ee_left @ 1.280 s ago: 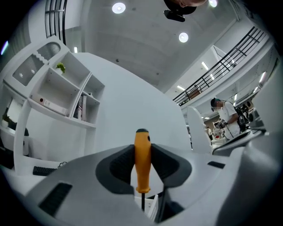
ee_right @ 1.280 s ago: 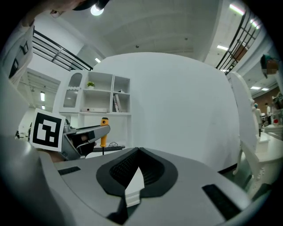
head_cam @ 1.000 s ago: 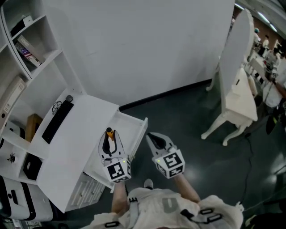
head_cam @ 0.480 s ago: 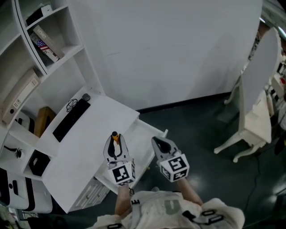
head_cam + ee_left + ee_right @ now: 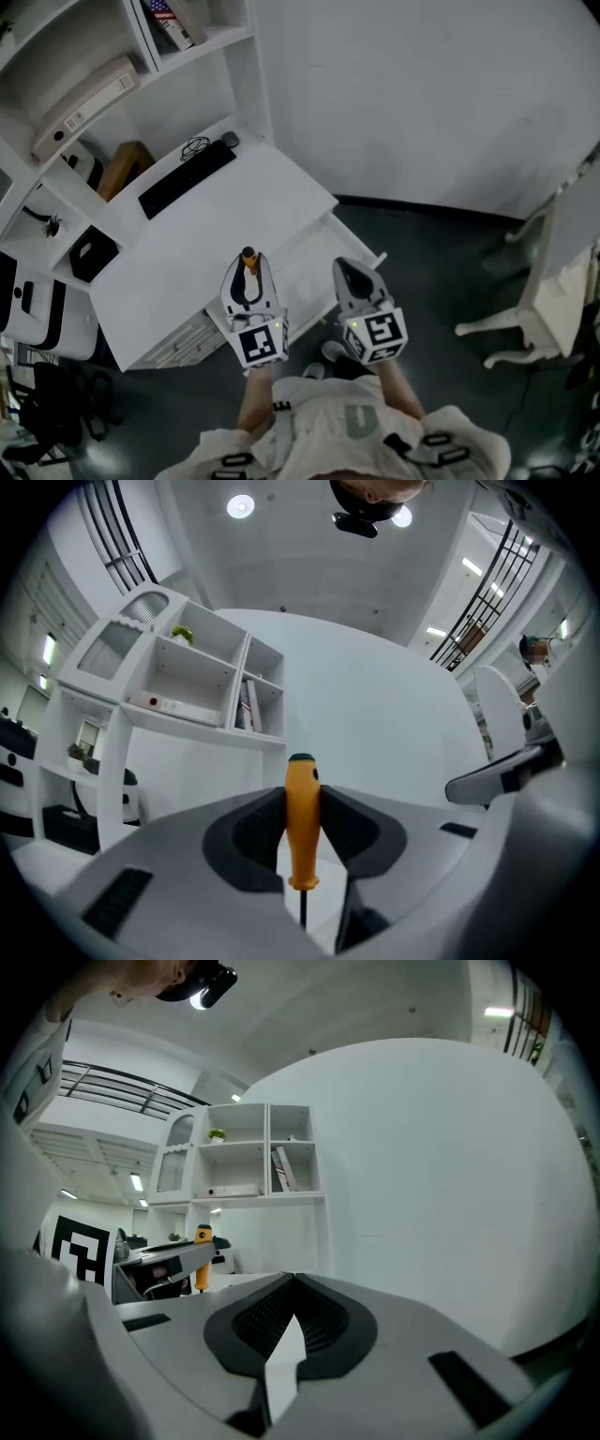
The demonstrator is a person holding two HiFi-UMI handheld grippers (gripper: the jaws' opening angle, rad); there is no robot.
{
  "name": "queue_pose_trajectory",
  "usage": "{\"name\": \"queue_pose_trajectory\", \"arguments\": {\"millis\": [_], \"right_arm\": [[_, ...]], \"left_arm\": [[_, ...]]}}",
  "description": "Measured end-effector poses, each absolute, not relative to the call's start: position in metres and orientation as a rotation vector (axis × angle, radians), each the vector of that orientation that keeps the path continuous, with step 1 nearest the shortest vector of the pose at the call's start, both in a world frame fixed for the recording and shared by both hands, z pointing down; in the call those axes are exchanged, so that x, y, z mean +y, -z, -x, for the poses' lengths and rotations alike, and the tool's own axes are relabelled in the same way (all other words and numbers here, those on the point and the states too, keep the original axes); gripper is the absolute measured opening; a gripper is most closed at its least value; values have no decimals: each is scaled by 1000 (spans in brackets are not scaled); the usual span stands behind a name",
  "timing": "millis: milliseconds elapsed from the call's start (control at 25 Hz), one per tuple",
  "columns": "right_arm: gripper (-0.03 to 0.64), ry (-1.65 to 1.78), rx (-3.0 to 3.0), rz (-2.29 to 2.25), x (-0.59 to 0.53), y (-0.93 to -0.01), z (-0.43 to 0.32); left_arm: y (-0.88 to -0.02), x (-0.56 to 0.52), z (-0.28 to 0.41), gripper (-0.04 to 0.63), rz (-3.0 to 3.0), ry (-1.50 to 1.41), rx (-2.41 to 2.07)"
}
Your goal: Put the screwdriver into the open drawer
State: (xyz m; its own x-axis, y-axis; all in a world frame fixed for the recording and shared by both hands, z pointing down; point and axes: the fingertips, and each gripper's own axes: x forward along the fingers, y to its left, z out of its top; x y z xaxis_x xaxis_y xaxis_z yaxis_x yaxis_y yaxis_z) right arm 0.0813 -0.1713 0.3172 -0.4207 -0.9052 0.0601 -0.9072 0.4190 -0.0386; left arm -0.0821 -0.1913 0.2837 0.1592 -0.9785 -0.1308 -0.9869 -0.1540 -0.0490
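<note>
In the head view my left gripper (image 5: 249, 274) is shut on the screwdriver (image 5: 248, 262), whose orange handle with a black cap sticks out past the jaw tips. It hovers over the front edge of the white desk (image 5: 187, 253), beside the open drawer (image 5: 305, 272). The left gripper view shows the orange handle (image 5: 302, 817) pinched upright between the pads, its thin shaft pointing down. My right gripper (image 5: 354, 278) is shut with nothing in it, over the drawer's right side. In the right gripper view the right gripper (image 5: 294, 1283) has its jaws meeting at the tips.
A black keyboard (image 5: 187, 178) lies at the back of the desk, below white shelves (image 5: 141, 56) with a binder and books. A set of closed drawers (image 5: 178, 342) sits under the desk. White furniture (image 5: 553, 291) stands on the dark floor at the right.
The head view has swung, so desk, shelves and drawer now sit nearer the picture's middle. Both grippers moved along side by side; the left still holds the screwdriver.
</note>
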Motion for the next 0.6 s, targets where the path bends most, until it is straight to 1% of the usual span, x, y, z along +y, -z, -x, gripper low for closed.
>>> {"name": "queue_pose_trajectory", "arguments": {"millis": [320, 600], "right_arm": [[5, 57, -2790, -1340, -184, -284, -31], [5, 102, -2919, -1131, -188, -285, -2]], "left_arm": [[-278, -159, 117, 117, 2073, -113, 2187], [-276, -130, 132, 117, 1890, -82, 2335]]}}
